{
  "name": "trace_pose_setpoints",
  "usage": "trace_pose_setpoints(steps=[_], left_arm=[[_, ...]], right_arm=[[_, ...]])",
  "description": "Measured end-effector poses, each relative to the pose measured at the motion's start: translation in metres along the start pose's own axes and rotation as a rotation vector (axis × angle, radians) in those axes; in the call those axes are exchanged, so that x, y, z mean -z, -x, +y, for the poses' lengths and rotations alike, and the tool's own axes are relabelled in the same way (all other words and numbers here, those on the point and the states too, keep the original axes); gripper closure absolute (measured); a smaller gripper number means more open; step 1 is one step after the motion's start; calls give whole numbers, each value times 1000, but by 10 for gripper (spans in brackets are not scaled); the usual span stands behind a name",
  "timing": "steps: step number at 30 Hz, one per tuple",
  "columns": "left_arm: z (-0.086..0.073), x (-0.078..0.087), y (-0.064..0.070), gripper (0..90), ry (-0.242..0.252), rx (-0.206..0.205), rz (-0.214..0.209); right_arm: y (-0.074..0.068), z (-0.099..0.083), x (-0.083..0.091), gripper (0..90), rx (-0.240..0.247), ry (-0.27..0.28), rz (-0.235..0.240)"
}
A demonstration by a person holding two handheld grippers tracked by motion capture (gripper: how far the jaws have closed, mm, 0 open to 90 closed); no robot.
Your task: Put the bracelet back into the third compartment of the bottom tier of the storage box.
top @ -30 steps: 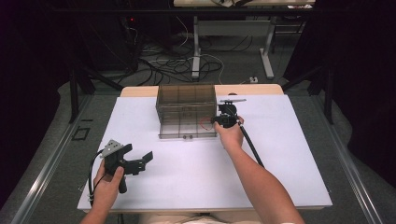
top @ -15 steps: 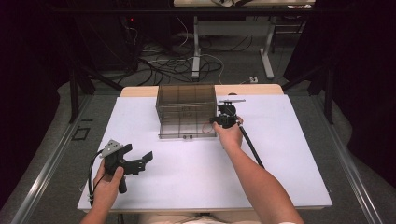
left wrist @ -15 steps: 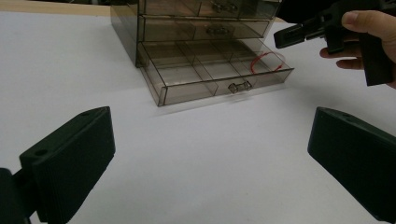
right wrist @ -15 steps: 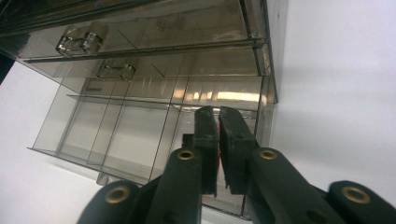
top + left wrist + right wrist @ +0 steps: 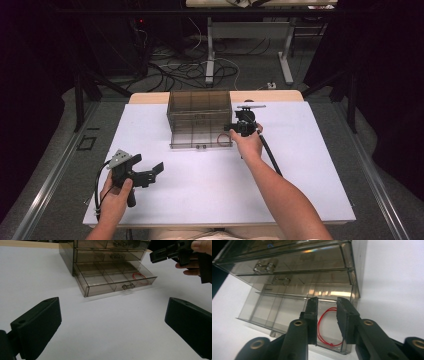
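Nothing much has shifted in the last second: both hands sit right where they were, and the bottom drawer is pulled out just as far.

Going left to right on the white table point(image 5: 200, 195): the left gripper point(image 5: 150, 172) is down at about 8 o'clock, held in the person's left hand point(image 5: 116, 197) with its jaws spread wide and nothing between them. In its own view the two black jaws frame bare tabletop, with the drawer unit well ahead.

At roughly 12 o'clock stands the smoky clear drawer organizer point(image 5: 199, 112), three drawers high. Its bottom drawer point(image 5: 115, 280) sticks out toward the person, divided into compartments. A red rubber band point(image 5: 327, 326), or maybe a loop of thin red cord, hard to say, lies in the compartment at the drawer's right end point(image 5: 138, 277).

The right gripper point(image 5: 327, 317) hovers just over that corner at about 1 o'clock, jaws partly apart, with the red loop showing between them but not pinched.
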State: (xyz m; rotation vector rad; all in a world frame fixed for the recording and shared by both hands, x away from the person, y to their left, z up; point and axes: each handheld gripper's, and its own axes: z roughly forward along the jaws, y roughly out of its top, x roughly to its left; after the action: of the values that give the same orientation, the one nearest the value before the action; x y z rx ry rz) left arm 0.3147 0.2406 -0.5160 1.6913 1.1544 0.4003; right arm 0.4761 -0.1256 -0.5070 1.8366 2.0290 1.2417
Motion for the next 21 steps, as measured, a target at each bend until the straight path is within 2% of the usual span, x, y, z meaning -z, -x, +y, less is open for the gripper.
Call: trace_pose_setpoints(steps=[6,9,11,21], left_arm=[[0,0,0,7,0,0,1],[0,0,0,7,-1,0,1],[0,0,0,7,0,0,1],[0,0,0,7,0,-1,1]], right_arm=[[-3,0,4,638,36,12,8],[-5,0,7,607,30,14,22],[-6,0,8,579,42,10,26],[-9,-1,15,420,96,22,-8]])
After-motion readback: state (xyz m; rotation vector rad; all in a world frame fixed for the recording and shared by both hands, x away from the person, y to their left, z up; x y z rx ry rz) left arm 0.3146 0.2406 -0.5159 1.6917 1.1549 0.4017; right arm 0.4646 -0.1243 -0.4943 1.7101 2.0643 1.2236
